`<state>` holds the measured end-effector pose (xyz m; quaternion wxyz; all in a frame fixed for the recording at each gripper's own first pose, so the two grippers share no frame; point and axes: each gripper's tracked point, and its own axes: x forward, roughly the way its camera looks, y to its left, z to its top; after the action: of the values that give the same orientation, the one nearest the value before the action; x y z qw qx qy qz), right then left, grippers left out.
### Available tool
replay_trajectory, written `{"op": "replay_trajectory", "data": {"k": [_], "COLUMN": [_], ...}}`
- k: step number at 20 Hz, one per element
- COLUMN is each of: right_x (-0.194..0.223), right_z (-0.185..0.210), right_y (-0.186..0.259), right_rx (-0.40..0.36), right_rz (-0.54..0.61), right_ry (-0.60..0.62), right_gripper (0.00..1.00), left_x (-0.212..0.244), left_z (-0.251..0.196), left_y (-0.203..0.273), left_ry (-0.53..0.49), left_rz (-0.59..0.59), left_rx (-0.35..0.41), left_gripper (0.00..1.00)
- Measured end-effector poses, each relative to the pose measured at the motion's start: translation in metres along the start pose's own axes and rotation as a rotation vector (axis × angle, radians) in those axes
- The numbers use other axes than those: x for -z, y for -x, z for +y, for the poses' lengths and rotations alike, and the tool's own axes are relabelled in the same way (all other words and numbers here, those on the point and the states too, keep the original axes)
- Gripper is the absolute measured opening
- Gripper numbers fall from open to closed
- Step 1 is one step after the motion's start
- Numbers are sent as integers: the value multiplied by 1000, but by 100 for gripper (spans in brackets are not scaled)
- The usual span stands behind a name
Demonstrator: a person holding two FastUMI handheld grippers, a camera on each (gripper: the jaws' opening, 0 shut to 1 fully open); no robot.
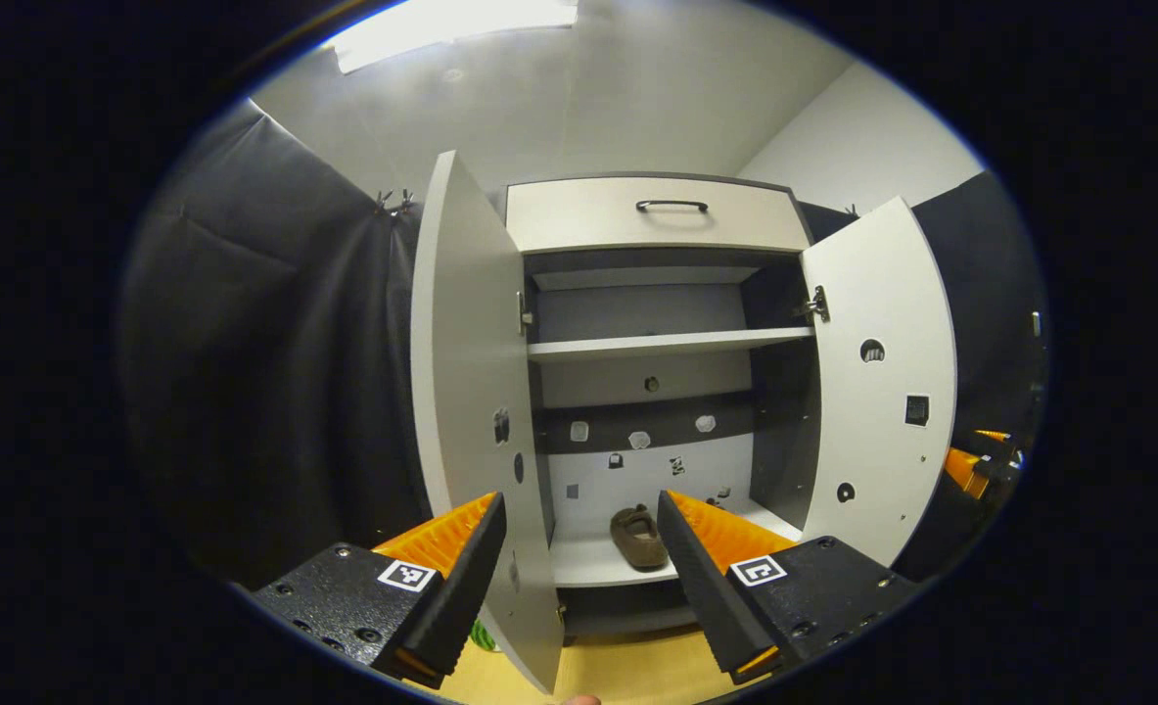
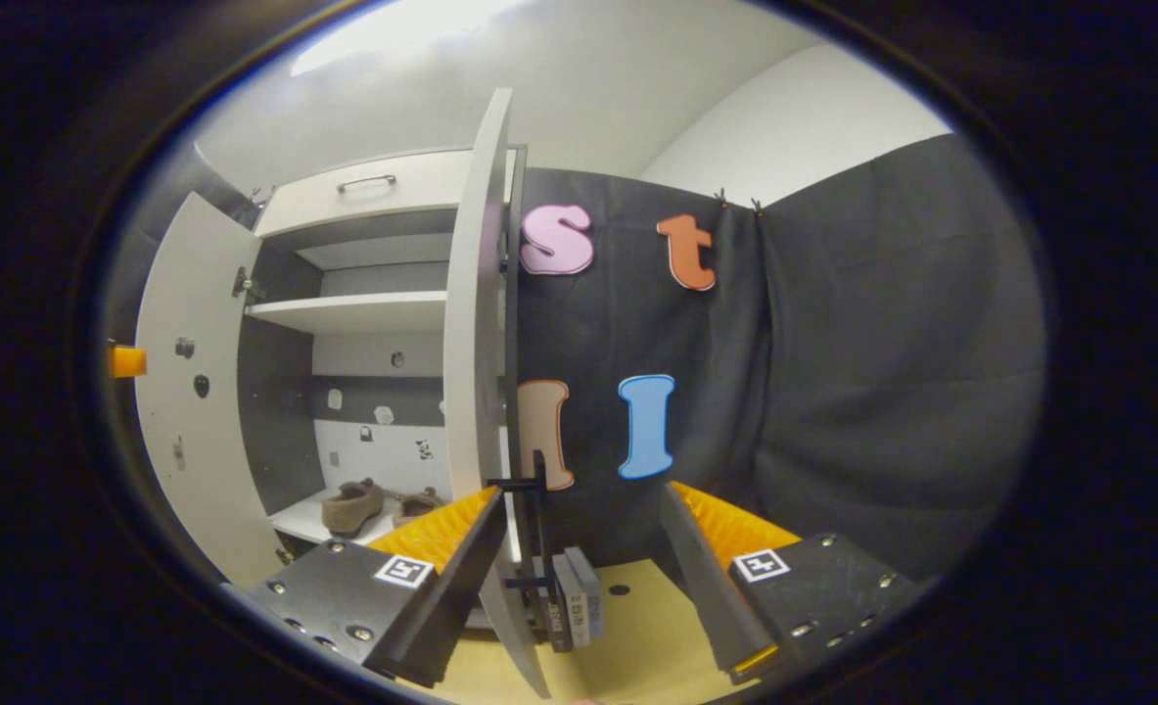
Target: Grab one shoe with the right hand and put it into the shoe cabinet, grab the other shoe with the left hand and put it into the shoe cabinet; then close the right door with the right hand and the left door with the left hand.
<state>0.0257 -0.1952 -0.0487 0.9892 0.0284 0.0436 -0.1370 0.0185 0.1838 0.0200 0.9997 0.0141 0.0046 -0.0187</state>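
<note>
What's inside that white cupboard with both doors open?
In the white shoe cabinet, a brown slipper-like shoe lies on the bottom shelf; the right gripper view shows two shoes there. The upper shelf looks bare. The drawer's contents stay hidden.

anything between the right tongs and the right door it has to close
Nothing visible. The right tongs are open, and the right door's front edge already stands in the gap between the fingers.

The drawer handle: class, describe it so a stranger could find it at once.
Start at the tall cabinet with both doors open. Look above its shelves to the pale drawer across the top. The handle is the dark curved bar at its centre, the only bar-shaped fitting on the cabinet front.
</note>
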Motion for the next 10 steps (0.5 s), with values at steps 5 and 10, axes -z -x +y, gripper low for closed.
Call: {"op": "replay_trajectory", "data": {"k": [5, 10], "right_x": [-7, -12], "right_z": [21, 86], "right_y": [3, 21], "right_rx": [-49, -265], "right_rz": [-16, -14], "right_ry": [56, -24], "right_gripper": [95, 95], "left_x": [-5, -6], "left_z": [27, 61], "left_y": [12, 28], "left_ry": [12, 21], "left_rz": [-13, -12], "left_rx": [-63, -142], "left_gripper": [94, 94]}}
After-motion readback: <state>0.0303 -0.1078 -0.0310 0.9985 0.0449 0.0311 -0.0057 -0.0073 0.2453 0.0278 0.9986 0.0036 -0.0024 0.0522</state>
